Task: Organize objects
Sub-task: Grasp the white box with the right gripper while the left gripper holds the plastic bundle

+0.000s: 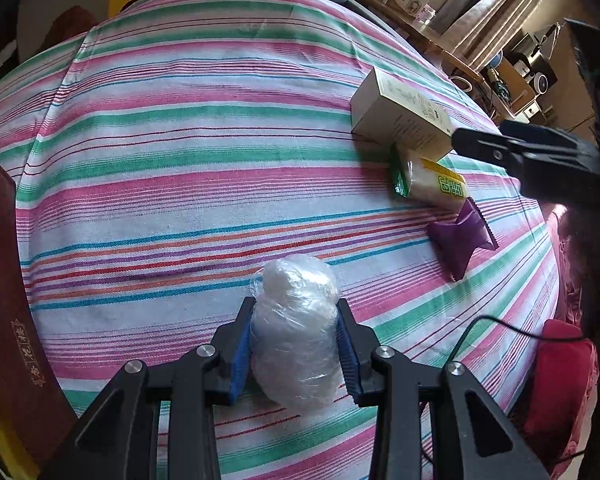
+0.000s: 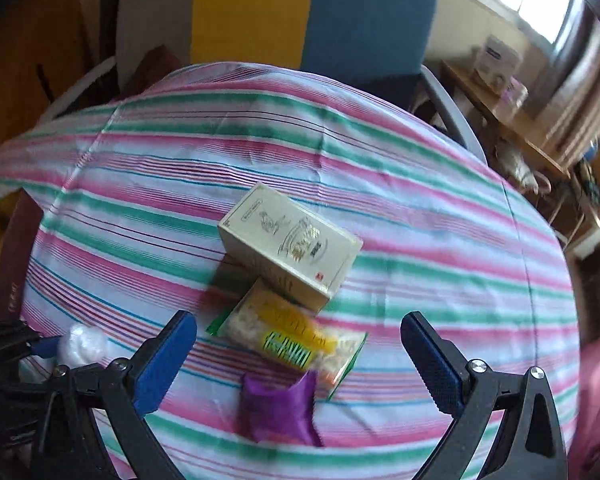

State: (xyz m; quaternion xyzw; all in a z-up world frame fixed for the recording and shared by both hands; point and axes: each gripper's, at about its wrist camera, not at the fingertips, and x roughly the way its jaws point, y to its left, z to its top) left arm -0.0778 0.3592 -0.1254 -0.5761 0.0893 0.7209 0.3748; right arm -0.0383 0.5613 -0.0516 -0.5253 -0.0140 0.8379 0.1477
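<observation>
Striped table [image 1: 180, 152] spreads wide; cream box [image 2: 290, 246], noodle packet [image 2: 292, 338] and purple sachet [image 2: 278, 410] sit touching toward its right edge. Right gripper [image 2: 298, 354] hangs released above them. Left gripper [image 1: 296, 344] grasps the clear-wrapped bundle [image 1: 296, 332] at the near edge.

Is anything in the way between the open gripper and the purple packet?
Nothing visible. The right hand-held gripper is open, and the purple packet lies on the striped cloth below the gap. The snack bag just beyond overlaps the packet's far edge.
</observation>
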